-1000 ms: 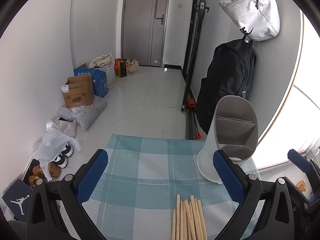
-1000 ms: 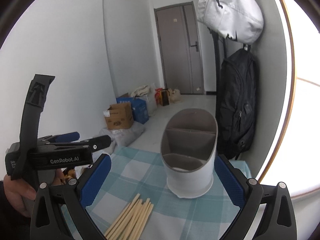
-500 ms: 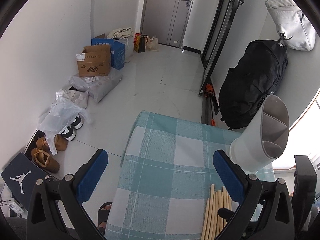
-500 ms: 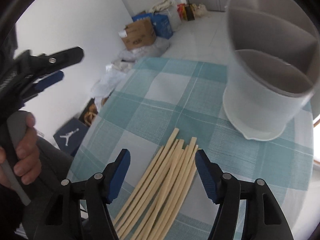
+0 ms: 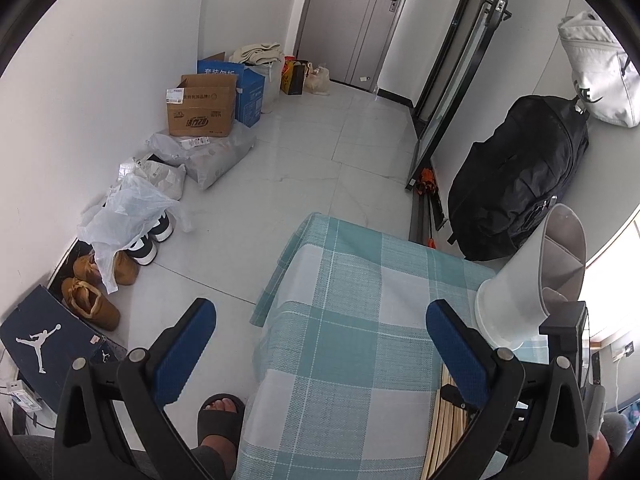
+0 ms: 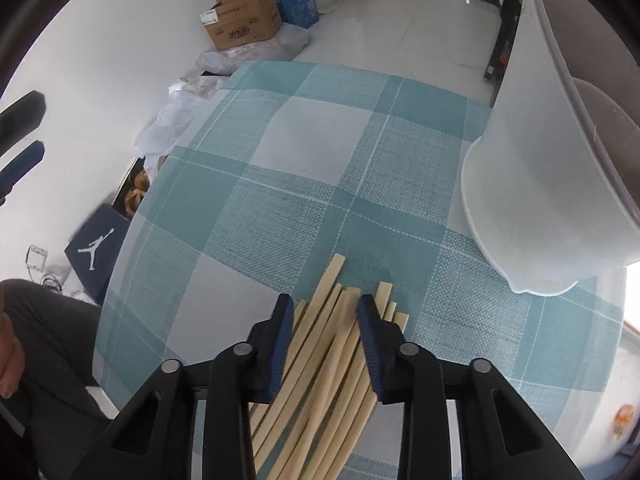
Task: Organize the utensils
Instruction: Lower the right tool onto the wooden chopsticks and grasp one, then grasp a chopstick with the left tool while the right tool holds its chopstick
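Note:
Several pale wooden chopsticks point(image 6: 320, 360) lie in a loose bundle on the teal-checked tablecloth point(image 6: 280, 180). My right gripper point(image 6: 325, 302) points steeply down over their far ends. Its jaws are closing, with the middle sticks filling the gap and both blue pads against them; a few sticks lie outside the right finger. A white divided utensil holder point(image 6: 540, 200) stands just right of the bundle. My left gripper point(image 5: 320, 308) hangs open over the cloth's left part with nothing between its fingers. The chopsticks point(image 5: 448, 420) and the holder point(image 5: 520, 292) show at its right.
The tablecloth point(image 5: 352, 320) drops off at its left and far edges. A person's sandalled foot point(image 5: 222, 412) is on the floor beside the table. Cardboard boxes point(image 5: 200, 108), bags and shoes point(image 5: 92, 300) line the left wall. A black backpack point(image 5: 516, 184) hangs behind the holder.
The right gripper tipped down and sank onto the chopsticks while its jaws narrowed from wide open to around the bundle. The left gripper drifted left, so the holder slid to its right edge.

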{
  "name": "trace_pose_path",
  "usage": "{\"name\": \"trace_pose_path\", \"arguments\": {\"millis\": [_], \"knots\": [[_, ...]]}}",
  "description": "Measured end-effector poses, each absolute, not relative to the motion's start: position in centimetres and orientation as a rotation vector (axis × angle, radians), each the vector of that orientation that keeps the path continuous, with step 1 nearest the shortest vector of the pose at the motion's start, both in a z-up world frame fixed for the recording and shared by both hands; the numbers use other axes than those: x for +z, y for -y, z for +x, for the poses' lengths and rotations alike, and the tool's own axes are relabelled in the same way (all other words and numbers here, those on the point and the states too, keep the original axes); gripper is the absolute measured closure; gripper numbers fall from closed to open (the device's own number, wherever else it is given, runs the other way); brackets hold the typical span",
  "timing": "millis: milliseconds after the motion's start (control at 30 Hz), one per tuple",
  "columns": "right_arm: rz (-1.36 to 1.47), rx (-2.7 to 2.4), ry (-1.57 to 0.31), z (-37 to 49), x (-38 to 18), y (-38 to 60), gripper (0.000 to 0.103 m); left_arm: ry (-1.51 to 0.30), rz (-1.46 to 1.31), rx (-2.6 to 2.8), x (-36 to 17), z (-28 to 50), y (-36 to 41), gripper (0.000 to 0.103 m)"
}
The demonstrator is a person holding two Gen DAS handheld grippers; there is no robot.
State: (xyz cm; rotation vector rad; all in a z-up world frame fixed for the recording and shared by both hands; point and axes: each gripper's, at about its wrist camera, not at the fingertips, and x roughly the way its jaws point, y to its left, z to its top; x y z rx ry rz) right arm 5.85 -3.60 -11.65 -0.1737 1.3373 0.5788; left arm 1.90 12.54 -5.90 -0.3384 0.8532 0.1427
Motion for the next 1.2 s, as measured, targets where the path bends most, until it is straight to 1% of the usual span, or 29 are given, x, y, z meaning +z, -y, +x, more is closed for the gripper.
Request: {"name": "trace_pose_path", "arguments": {"millis": [33,100,233,367,500,700,867,933,1067,1100,1167,1200], "knots": [[-0.163,0.573,-1.342,6.0,-11.7,3.8,0.087,-0.854,-0.341,0.144,-5.9,1.9,-12.6,0.001],[-0.142,0.558,-1.357,6.2,-11.7,4.0,0.097,-0.855,-0.344,0.141,-6.0,1.8,-12.8,0.001],[-0.108,0.543,-1.359,6.2,-11.4,4.6,0.098,-0.858,-0.35,0.145,-6.1,1.7,-13.0,0.001],[-0.031,0.538,-1.313,6.1,-9.8,6.1,0.098,-0.868,-0.35,0.147,-6.4,1.8,-13.0,0.001],[0.06,0.556,-1.204,6.0,-6.6,8.1,0.098,-0.891,-0.307,0.139,-6.9,1.9,-12.2,0.001],[0.165,0.577,-1.013,4.5,-1.6,11.7,0.098,-0.977,-0.239,0.065,-8.3,2.6,-9.8,0.001],[0.25,0.569,-0.923,3.1,0.3,14.8,0.098,-1.074,-0.165,-0.053,-9.8,3.3,-6.0,0.002],[0.271,0.564,-0.903,2.7,0.7,16.1,0.098,-1.119,-0.137,-0.092,-10.5,3.6,-4.5,0.009],[0.319,0.564,-0.854,2.0,0.8,17.8,0.098,-1.202,-0.111,-0.127,-11.8,4.2,-2.4,0.017],[0.334,0.568,-0.84,1.8,1.0,18.3,0.098,-1.219,-0.116,-0.131,-12.0,4.4,-2.3,0.024],[0.354,0.567,-0.816,1.8,1.0,19.1,0.098,-1.271,-0.147,-0.156,-12.7,4.9,-2.0,0.033],[0.359,0.564,-0.804,1.7,1.0,19.5,0.098,-1.296,-0.166,-0.173,-13.0,5.1,-2.0,0.045]]}}
